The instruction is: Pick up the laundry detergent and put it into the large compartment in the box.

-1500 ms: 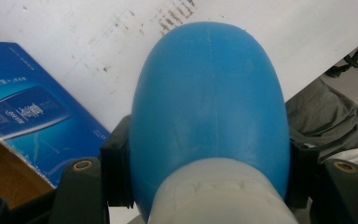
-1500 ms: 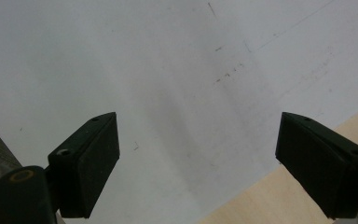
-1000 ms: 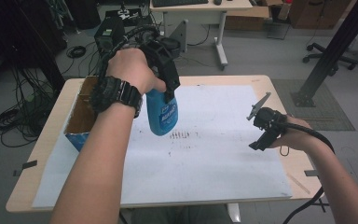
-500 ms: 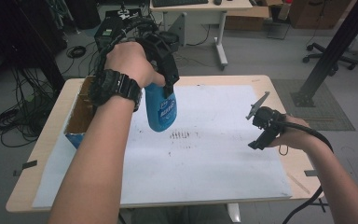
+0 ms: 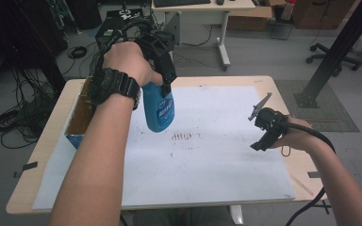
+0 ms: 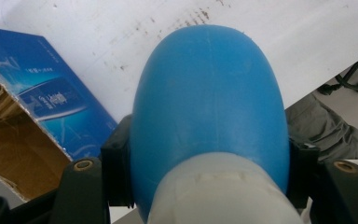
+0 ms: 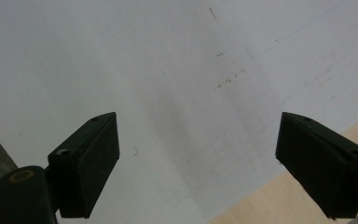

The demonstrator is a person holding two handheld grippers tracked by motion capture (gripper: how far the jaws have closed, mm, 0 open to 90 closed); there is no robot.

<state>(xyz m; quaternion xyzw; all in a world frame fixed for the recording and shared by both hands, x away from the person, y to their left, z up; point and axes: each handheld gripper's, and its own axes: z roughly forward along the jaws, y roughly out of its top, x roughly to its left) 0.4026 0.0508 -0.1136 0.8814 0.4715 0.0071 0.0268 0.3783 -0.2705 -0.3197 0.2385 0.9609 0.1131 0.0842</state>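
Note:
My left gripper (image 5: 164,87) is shut on a blue spray bottle (image 5: 159,111), gripping it near the neck and holding it in the air over the table's left-middle. In the left gripper view the bottle (image 6: 209,93) bulges out between the two jaws, with its pale collar at the bottom. Under it lies a large white paper sheet (image 5: 207,160) bearing a patch of dark smudges (image 5: 184,136). My right gripper (image 5: 262,137) hovers over the sheet's right edge. In the right gripper view it (image 7: 198,154) stands open, its jaws wide apart with nothing between them.
An open cardboard box (image 5: 78,117) with a blue printed side (image 6: 51,93) sits at the table's left edge, just left of the bottle. The wooden tabletop (image 5: 306,169) shows around the paper. Desks, cables and a black post stand beyond the table.
My left hand has drifted slightly left and away with the bottle still in its grip. The right gripper has stayed in place.

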